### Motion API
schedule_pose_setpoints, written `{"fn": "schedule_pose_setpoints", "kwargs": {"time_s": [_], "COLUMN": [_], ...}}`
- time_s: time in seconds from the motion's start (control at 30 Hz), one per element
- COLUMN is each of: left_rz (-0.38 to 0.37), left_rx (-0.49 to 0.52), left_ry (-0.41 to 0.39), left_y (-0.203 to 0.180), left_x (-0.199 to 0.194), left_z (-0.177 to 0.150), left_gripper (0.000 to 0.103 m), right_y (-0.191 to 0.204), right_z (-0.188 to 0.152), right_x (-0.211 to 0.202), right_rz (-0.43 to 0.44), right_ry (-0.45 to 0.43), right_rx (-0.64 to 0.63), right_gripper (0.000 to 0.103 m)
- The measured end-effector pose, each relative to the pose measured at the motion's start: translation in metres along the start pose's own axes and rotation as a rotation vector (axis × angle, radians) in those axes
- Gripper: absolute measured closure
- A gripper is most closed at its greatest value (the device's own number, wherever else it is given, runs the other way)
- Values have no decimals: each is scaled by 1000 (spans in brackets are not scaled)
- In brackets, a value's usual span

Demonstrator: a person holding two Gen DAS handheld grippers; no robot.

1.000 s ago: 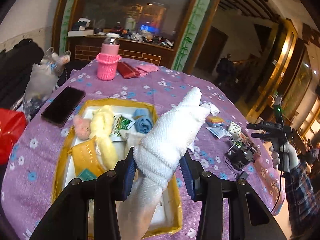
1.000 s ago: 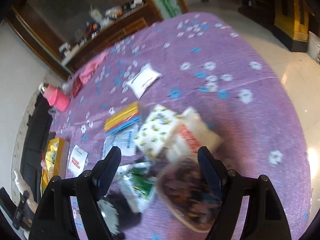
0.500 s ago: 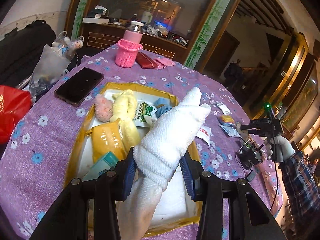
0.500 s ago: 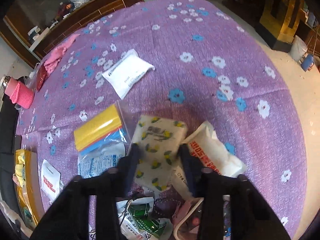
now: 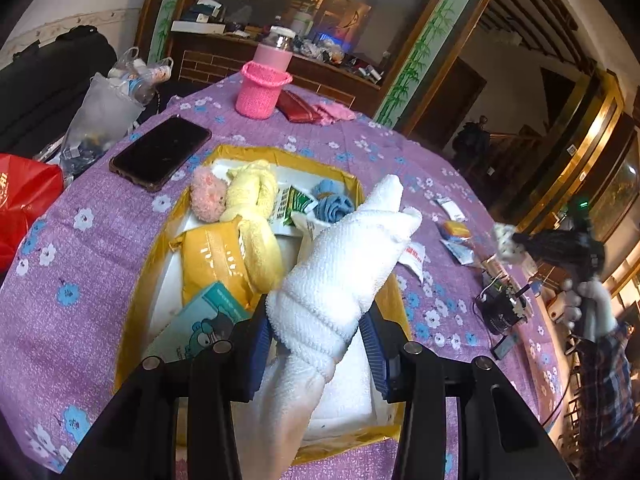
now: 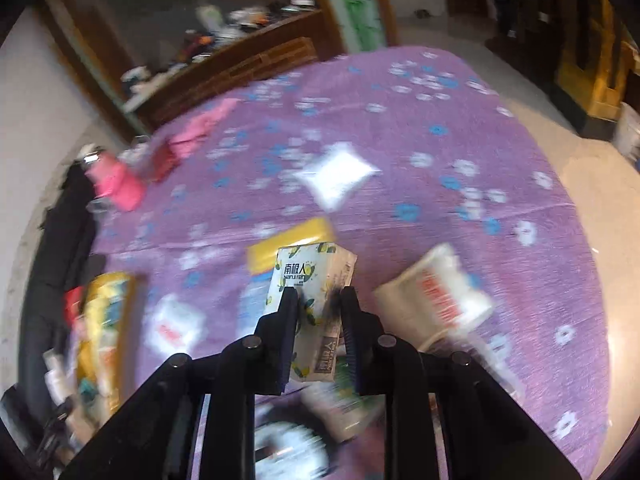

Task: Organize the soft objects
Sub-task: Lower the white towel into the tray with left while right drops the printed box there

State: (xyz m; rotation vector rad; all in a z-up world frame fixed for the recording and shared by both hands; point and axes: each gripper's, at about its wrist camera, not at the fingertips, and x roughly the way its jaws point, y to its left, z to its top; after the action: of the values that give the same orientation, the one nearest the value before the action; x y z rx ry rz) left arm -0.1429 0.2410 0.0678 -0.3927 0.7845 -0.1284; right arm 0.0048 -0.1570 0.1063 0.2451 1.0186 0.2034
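Note:
My left gripper (image 5: 316,320) is shut on a rolled white towel (image 5: 352,256), held tilted just above a yellow-rimmed box (image 5: 154,256). In the box lie a pink fluffy piece (image 5: 206,196), a yellow towel (image 5: 256,208), a blue rolled cloth (image 5: 332,204) and a yellow packet (image 5: 212,256). My right gripper (image 6: 319,300) has its jaws closing, and its pads press a lemon-print tissue pack (image 6: 308,272) lifted off the purple tablecloth. The left wrist view shows that pack (image 5: 505,245) at the far right, in the gripper held by a gloved hand.
A black phone (image 5: 160,152), a pink knitted bottle holder (image 5: 262,92) and a red wallet (image 5: 298,110) lie beyond the box. A white packet (image 6: 334,178), a yellow-topped bag (image 6: 288,240) and a white-and-red pack (image 6: 436,300) lie around the lifted pack. A wired black device (image 5: 500,308) sits near the table's right edge.
My right gripper went from wide open to closed on the tissue pack and raised it off the table. My left gripper sank closer to the box, still holding the towel.

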Motion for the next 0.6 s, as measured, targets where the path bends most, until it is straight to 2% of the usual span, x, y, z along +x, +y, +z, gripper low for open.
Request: {"fn": "schedule_pose_setpoints", "kwargs": {"time_s": [0.2,0.33,0.43,0.6], "left_rz": [31,102,118,94], "left_rx": [-35,-81,-137,-161], "left_ry": [79,104,85,-8], "left_y": [1,9,21,29], "left_x": [17,22,15,-9], "left_z": [-9,-11,-8,-4], "left_gripper": [57,44,37,36], "right_y": [81,140,180,233], "right_z": [-30,-54,-71,-94], "right_x": [-6,6,17,39], "right_rz": [174,289,345,389], "right_ry": [32,92,136,199], "right_rx": [-131,-212,-275,-348], "right_gripper": [82,82,82,82]}}
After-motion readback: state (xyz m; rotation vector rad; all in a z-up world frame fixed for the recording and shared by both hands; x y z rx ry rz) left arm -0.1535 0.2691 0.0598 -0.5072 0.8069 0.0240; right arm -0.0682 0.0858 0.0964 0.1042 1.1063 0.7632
